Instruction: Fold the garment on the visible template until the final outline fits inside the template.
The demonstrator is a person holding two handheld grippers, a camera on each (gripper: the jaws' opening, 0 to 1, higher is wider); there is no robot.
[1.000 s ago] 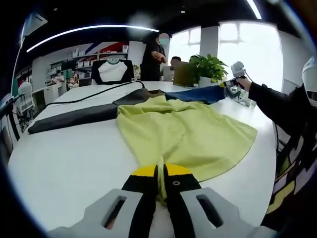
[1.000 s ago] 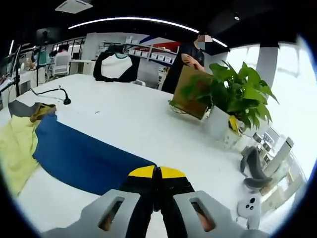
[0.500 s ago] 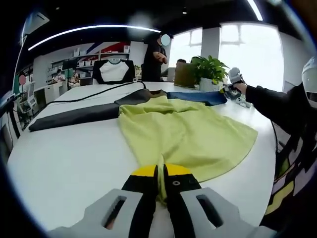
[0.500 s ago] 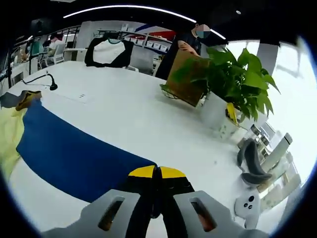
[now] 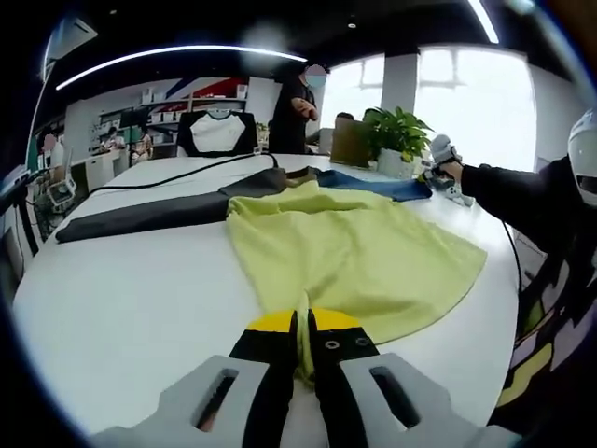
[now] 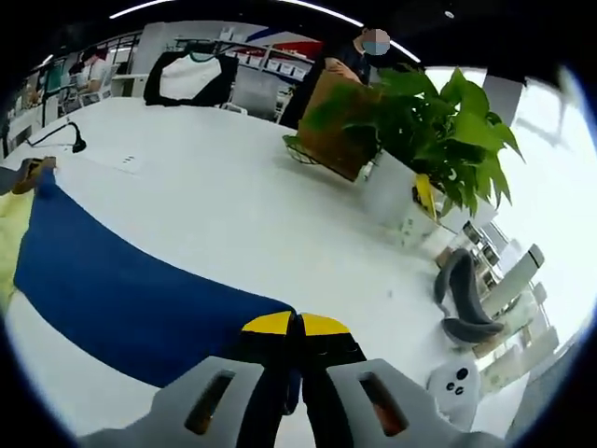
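A yellow-green garment [image 5: 350,252] lies spread on the white table [image 5: 131,299], with a blue sleeve [image 5: 378,185] stretched toward the far right and a dark grey sleeve [image 5: 149,215] lying to the left. My left gripper [image 5: 303,345] is shut on the garment's near hem. In the right gripper view the blue sleeve [image 6: 121,294] runs flat across the table, and my right gripper [image 6: 296,350] is shut on its end. The right gripper [image 5: 438,168], held by a dark-sleeved arm, also shows far right in the left gripper view.
A potted plant [image 6: 420,140] and a brown box [image 6: 340,126] stand at the table's far side. A white controller [image 6: 452,387] and grey handsets [image 6: 462,303] lie right of my right gripper. A cable with a small microphone [image 6: 70,142] lies far left. A person [image 5: 297,107] stands behind the table.
My right gripper has pulled the blue sleeve outward and lower, so it now lies flatter and straighter on the table. The left gripper keeps its hold on the hem.
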